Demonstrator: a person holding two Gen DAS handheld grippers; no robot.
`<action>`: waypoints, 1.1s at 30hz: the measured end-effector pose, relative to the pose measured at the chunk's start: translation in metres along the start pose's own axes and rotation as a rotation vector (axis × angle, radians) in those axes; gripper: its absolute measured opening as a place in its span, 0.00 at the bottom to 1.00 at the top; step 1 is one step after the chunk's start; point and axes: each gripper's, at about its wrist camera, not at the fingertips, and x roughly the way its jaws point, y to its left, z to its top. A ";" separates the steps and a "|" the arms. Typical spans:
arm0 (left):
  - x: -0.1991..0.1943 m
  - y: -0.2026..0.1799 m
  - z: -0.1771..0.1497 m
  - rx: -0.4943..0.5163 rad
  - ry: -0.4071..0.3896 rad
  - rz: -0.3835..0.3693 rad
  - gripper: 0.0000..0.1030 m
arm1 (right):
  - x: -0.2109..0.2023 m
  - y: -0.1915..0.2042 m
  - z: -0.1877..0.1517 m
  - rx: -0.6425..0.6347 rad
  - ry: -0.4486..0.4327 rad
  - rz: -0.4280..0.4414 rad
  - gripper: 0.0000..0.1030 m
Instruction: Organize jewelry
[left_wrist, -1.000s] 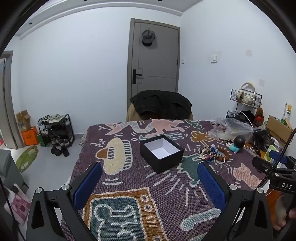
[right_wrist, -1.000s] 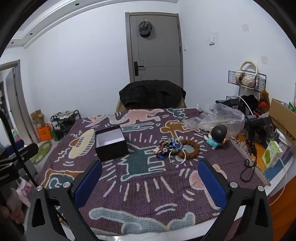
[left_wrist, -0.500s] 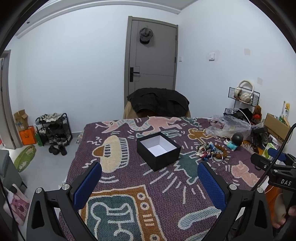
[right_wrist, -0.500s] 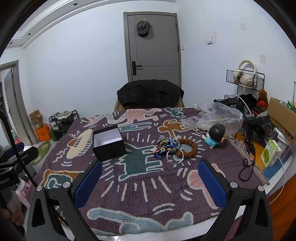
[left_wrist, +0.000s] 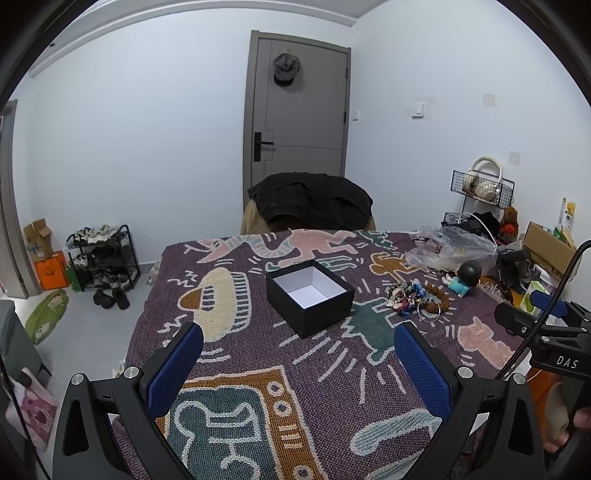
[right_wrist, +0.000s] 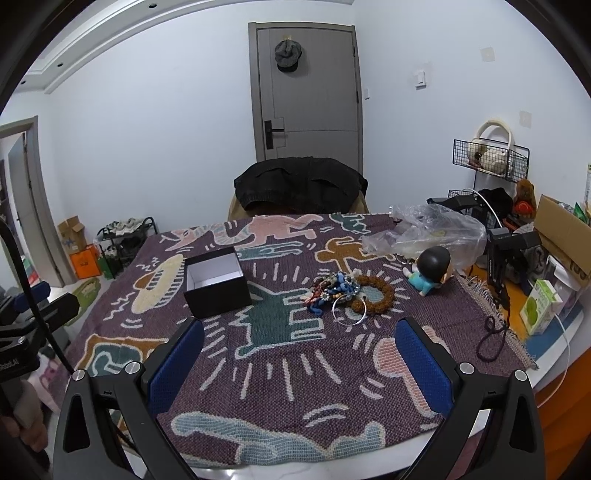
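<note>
Both the left gripper (left_wrist: 298, 363) and right gripper (right_wrist: 299, 360) hover empty with jaws spread wide, while the tangled jewelry pile (right_wrist: 345, 291) beside the black box (right_wrist: 216, 282) could snag and drag several pieces at once, though the desk (right_wrist: 280, 373) offers open cloth nearer its front edge.

Patterned purple rug (right_wrist: 280, 373): open black box (right_wrist: 216, 282), white inside; jewelry heap (right_wrist: 334, 290) beside silver hoop (right_wrist: 349, 312) and brown bead bracelet (right_wrist: 375, 295); doll figure (right_wrist: 430, 269); right gripper (right_wrist: 299, 360), blue pads spread wide.
</note>
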 end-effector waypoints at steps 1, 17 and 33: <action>0.000 0.000 0.000 -0.001 0.000 -0.001 1.00 | 0.000 0.000 0.000 -0.002 0.001 0.001 1.00; -0.001 -0.001 -0.003 -0.009 0.000 -0.010 1.00 | 0.002 -0.001 -0.002 0.003 0.011 0.008 1.00; -0.002 0.001 -0.004 -0.018 0.004 -0.021 1.00 | -0.001 -0.001 -0.001 -0.007 -0.001 0.001 1.00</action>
